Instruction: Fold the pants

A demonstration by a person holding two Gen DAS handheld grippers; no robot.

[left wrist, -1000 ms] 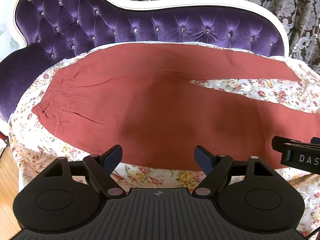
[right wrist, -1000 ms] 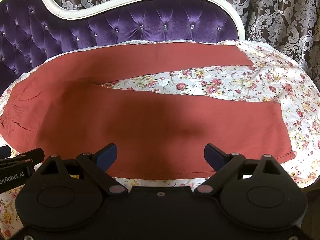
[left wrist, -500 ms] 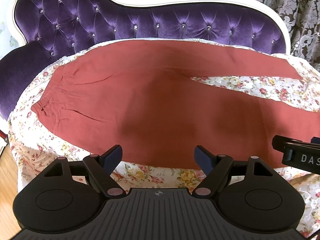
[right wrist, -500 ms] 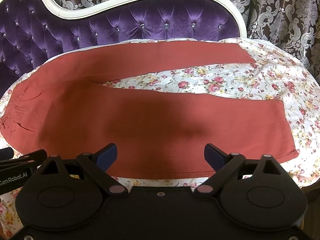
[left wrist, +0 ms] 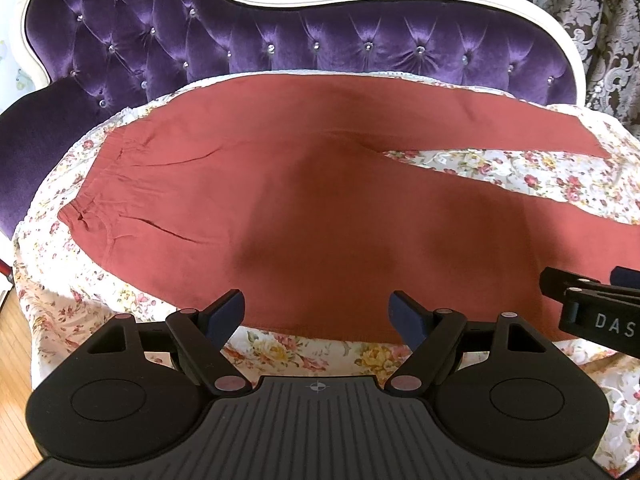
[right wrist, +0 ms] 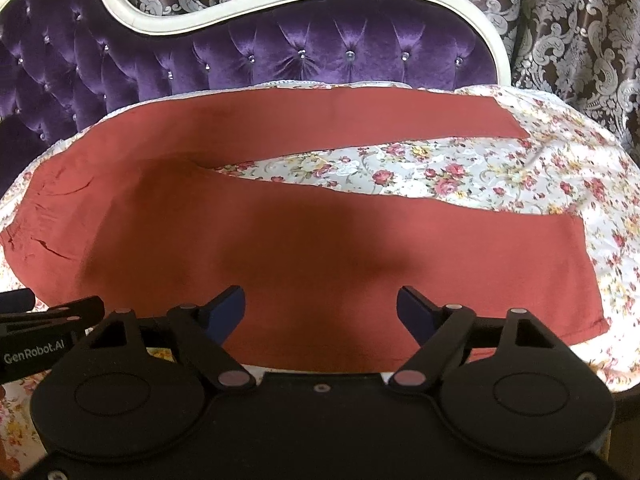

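Rust-red pants lie flat on a floral sheet, waistband to the left and both legs spread in a V to the right. My left gripper is open over the near edge of the seat area, pads clear of the cloth. My right gripper hovers over the near edge of the closer leg. Its jaws are closing, with the cloth's edge below and between them but not pinched. Each gripper shows in the other's view: the right gripper and the left gripper.
A purple tufted headboard with a white frame runs behind the pants. Patterned curtains hang at the back right. Wooden floor shows at the lower left, past the sheet's edge.
The right gripper's jaws have drawn somewhat closer together. Both hands stay almost in place, and the pants lie as before.
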